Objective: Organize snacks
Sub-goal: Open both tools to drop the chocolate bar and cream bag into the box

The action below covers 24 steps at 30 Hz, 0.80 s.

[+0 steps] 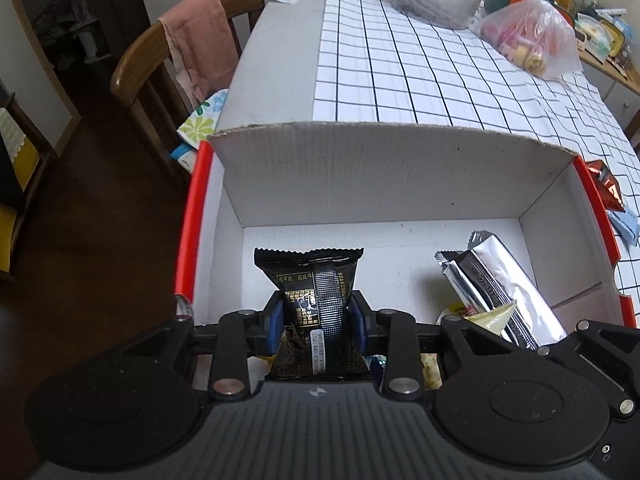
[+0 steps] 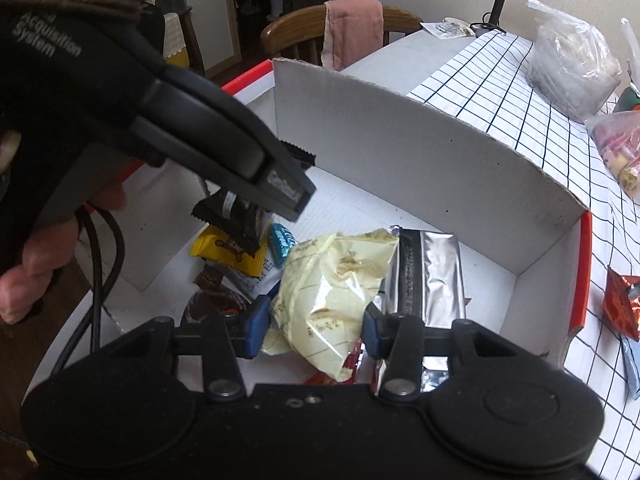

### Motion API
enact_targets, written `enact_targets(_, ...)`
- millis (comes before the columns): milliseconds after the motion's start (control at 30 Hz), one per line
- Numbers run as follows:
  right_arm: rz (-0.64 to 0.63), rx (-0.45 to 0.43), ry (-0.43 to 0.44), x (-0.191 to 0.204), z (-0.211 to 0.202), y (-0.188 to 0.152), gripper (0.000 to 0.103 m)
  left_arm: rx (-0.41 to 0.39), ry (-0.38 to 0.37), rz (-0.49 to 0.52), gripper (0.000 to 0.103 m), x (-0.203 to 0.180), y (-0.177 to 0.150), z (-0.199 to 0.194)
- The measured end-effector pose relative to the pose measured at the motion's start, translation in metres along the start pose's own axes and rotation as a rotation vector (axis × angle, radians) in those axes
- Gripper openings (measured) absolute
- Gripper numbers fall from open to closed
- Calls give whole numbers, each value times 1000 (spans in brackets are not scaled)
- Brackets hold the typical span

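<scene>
Left wrist view: left tongs are pinching a black snack packet between blue pads, the packet standing upright and sticking out beyond the tips, its crimped top edge pointing ahead. Beneath and ahead of these tongs a white cardboard box with red outer sides is sitting on a table with a checked cloth; the tongs are hanging over its near part. Off to the right of the tips, a silver foil packet is lying on the box floor, with a corner of a pale yellow bag just over its near end. Beyond the box to the left, a wooden chair is carrying a pink cloth. Right wrist view: right tongs are gripping the pale yellow bag at its sides, the bag bulging forward past the tips and over the box floor. Just right of the tips the silver foil packet is lying flat, touching the bag. Ahead and left, the left tongs are coming in from above with the black packet, a hand on the grip. Under that packet a yellow packet, a small blue sweet and a brown wrapper are lying on the box floor. Outside the box, to the right, a red packet is resting on the cloth.
</scene>
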State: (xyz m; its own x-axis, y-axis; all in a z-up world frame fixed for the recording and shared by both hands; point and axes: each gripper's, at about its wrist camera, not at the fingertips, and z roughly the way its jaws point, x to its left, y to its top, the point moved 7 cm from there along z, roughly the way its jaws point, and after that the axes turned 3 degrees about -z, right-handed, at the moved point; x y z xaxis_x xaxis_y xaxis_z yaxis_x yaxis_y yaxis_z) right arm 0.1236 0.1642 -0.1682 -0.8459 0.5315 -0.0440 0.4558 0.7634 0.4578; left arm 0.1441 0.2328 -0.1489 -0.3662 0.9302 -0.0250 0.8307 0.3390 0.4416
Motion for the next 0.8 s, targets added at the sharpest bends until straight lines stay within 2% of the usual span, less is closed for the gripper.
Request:
enact_targets(333, 11, 9, -5, 0, 1, -1, 46, 36, 9, 9, 34, -4, -4, 10)
enact_targets(600, 21, 8, -26, -1, -3, -1, 54, 26, 7, -3, 35, -5, -5, 6)
enact_targets(800, 30, -26, -36, -5, -13, -2, 66, 8, -8, -8, 42, -8, -7, -2)
